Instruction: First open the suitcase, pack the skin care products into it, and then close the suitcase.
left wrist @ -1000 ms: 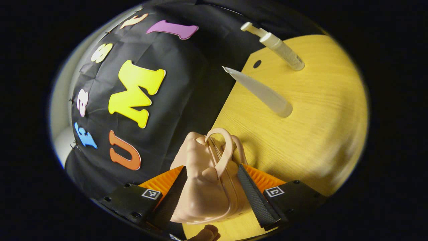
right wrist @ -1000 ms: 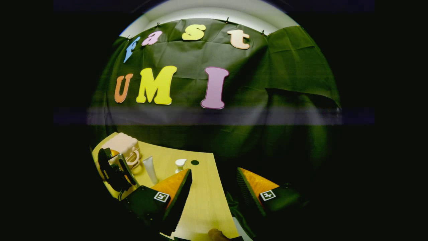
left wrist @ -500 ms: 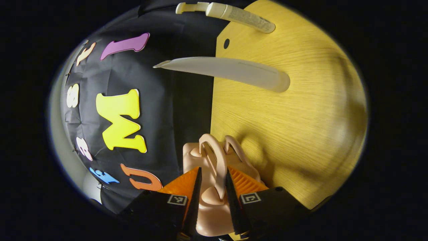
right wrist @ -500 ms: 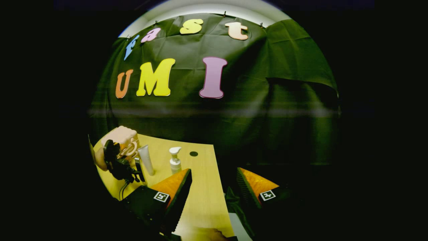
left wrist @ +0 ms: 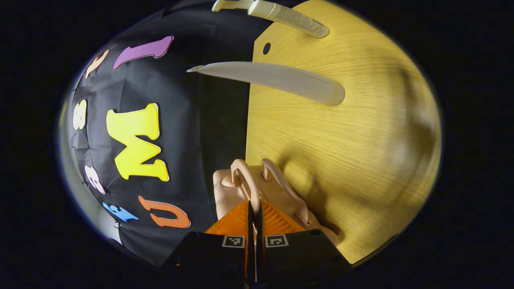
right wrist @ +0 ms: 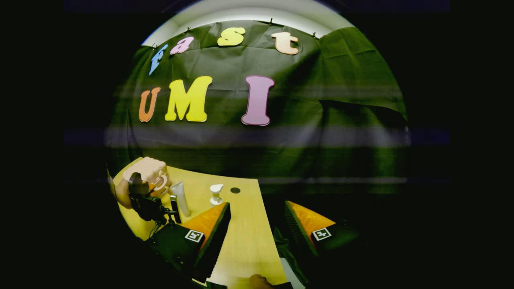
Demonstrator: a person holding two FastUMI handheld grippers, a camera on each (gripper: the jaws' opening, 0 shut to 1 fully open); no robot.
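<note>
The small pink suitcase (left wrist: 229, 186) stands closed at the table's edge, its two loop handles up. My left gripper (left wrist: 254, 204) is shut on one suitcase handle (left wrist: 245, 180), which runs down between the fingers. A white tube (left wrist: 281, 79) and a white pump bottle (left wrist: 287, 19) stand farther along the table. In the right gripper view, my right gripper (right wrist: 257, 218) hangs open over the table's near right corner with nothing in it. Far left there I see the suitcase (right wrist: 145, 169), the left gripper (right wrist: 149, 204) at it, the tube (right wrist: 181, 197) and the pump bottle (right wrist: 216, 194).
The wooden table (left wrist: 353, 132) has bare surface between the suitcase and the bottles, and a small round hole (right wrist: 235, 190) near its back edge. The black cloth wall (right wrist: 281, 152) stands directly behind the table. A hand (right wrist: 120, 194) holds the left gripper.
My left gripper's fingers have come together from wide open around the suitcase to shut on its handle, and it has moved in closer. The right gripper has only drifted slightly.
</note>
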